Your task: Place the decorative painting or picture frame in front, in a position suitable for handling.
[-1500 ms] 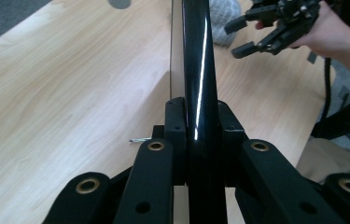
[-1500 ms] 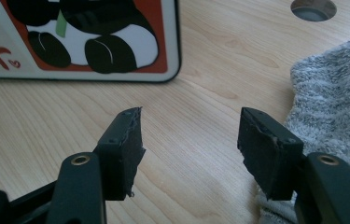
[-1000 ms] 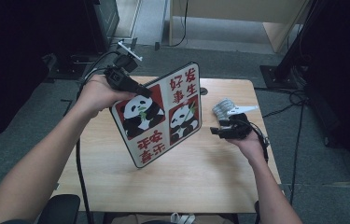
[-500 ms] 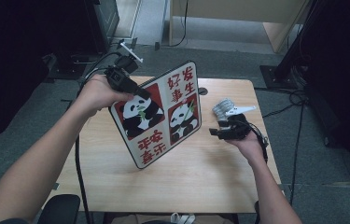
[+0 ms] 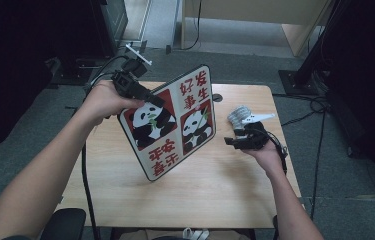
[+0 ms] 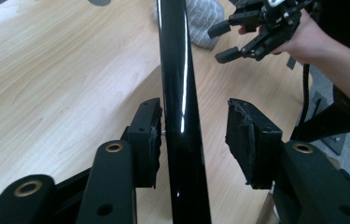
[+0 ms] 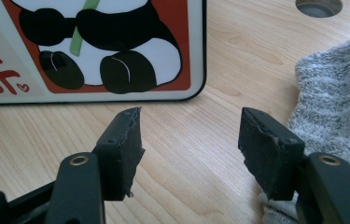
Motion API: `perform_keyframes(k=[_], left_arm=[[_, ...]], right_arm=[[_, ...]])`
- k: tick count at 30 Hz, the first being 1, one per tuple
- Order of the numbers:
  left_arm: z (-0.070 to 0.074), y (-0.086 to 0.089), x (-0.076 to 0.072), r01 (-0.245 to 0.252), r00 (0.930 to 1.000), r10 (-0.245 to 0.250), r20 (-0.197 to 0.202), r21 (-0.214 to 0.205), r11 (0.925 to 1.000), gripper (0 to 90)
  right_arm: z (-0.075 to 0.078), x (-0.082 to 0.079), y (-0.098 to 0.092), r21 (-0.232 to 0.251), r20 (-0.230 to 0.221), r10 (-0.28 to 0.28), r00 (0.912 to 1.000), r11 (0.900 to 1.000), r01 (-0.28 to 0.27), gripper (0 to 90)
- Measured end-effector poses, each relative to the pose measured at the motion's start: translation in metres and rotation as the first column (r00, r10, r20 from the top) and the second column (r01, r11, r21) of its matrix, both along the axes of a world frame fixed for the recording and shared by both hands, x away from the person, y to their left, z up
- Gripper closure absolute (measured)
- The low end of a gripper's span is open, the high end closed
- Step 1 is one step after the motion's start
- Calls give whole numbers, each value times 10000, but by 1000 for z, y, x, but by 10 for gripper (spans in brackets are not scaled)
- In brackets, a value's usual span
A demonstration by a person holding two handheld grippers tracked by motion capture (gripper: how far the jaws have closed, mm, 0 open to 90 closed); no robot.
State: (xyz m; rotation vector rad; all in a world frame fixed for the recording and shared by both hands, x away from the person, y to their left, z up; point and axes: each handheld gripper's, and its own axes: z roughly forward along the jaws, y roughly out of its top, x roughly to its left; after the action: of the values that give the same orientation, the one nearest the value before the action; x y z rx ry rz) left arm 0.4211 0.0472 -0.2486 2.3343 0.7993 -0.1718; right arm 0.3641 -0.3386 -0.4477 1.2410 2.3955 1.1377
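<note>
Glossy black edging runs up between the jaws of the left gripper (image 6: 193, 144): it is the rim of the panda board (image 5: 172, 122), a flat printed panel with two pandas on red squares and red characters on white. In the left gripper view the board's edge stands almost upright between the two pads; the left pad lies against it or very nearly so, while the right pad stands clear of it, so the jaws are apart and have just been opening with the board between them. In the high view the board is tilted, its lower corner down on the wooden table (image 5: 215, 200) and its upper edge by the left gripper's jaws. The right gripper (image 7: 189, 140) hovers low over the table with its jaws spread wide and nothing between them; the board's lower edge lies just ahead of it and to its left, apart from the pads. A grey fuzzy cloth (image 7: 336, 107) lies on the table close by its right jaw, seemingly touching it. A round cable hole (image 7: 318, 6) sits in the table farther ahead.
</note>
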Motion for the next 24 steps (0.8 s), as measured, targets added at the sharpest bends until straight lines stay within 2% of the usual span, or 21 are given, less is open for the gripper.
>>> perform_keyframes(k=[5, 14, 24], left_arm=[[2, 3, -3, -80, 9998, 81, 155, -93, 9999, 517], [3, 18, -8, -177, 9993, 192, 309, -471, 9987, 489], [1, 38, -20, -262, 9977, 311, 607, -807, 9964, 486]], right_arm=[[1, 0, -1, 65, -22, -69, 10000, 10000, 69, 398], [1, 2, -4, 142, -4, -161, 9999, 9998, 161, 398], [-1, 12, -17, 352, -105, -822, 9966, 9960, 825, 399]])
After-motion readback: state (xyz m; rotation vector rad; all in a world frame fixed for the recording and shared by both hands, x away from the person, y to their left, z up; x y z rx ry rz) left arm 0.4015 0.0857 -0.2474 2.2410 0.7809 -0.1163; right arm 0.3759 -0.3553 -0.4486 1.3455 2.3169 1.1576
